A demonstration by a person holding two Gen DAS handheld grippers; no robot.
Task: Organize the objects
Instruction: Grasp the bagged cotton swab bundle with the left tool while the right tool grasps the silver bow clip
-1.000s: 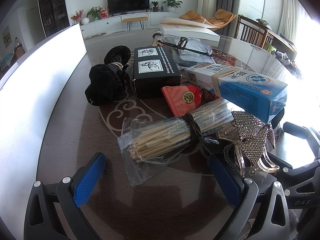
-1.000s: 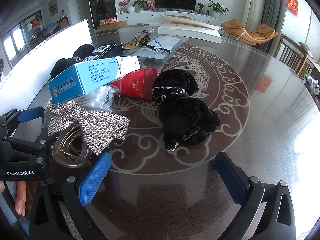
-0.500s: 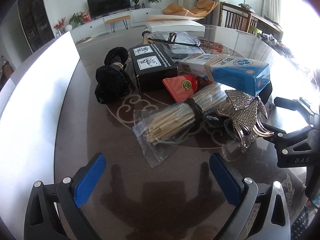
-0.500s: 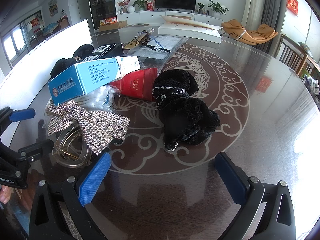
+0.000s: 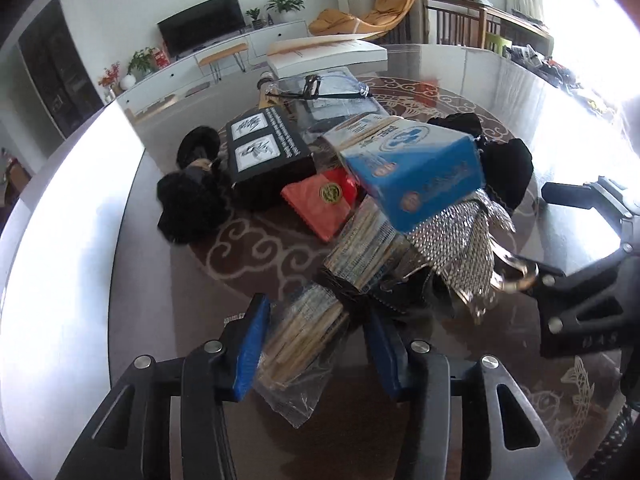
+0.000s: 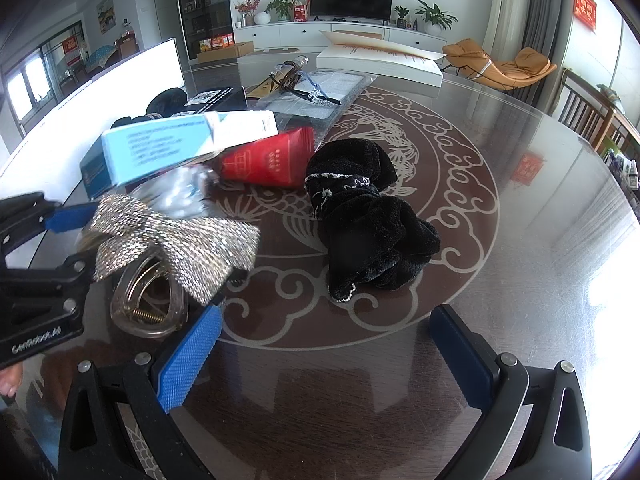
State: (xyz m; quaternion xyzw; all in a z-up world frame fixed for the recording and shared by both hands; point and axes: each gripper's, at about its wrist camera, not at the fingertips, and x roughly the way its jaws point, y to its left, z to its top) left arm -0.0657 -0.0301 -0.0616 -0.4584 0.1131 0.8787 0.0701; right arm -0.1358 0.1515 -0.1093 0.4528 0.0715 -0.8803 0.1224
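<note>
A bundle of thin wooden sticks in a clear bag (image 5: 316,320), tied with a dark band, lies between the blue pads of my left gripper (image 5: 316,342). Its jaws are closing and the pads press the bag from both sides. A blue carton (image 5: 416,172) rests tilted on the far end of the bundle, blurred by motion. Beside it sits a sparkly silver bow hair clip (image 6: 176,240). My right gripper (image 6: 324,356) stands open over bare table, in front of a black velvet scrunchie (image 6: 368,220).
A red packet (image 5: 320,204), a black box (image 5: 264,148) and a black fuzzy hair tie (image 5: 188,204) crowd the middle of the round glass table (image 6: 520,280). Bagged glasses (image 5: 320,92) and a white book (image 5: 328,52) lie farther back.
My left gripper moved in over the stick bundle and its jaws narrowed onto it. The blue carton tipped and the bow clip shifted. My right gripper stayed still.
</note>
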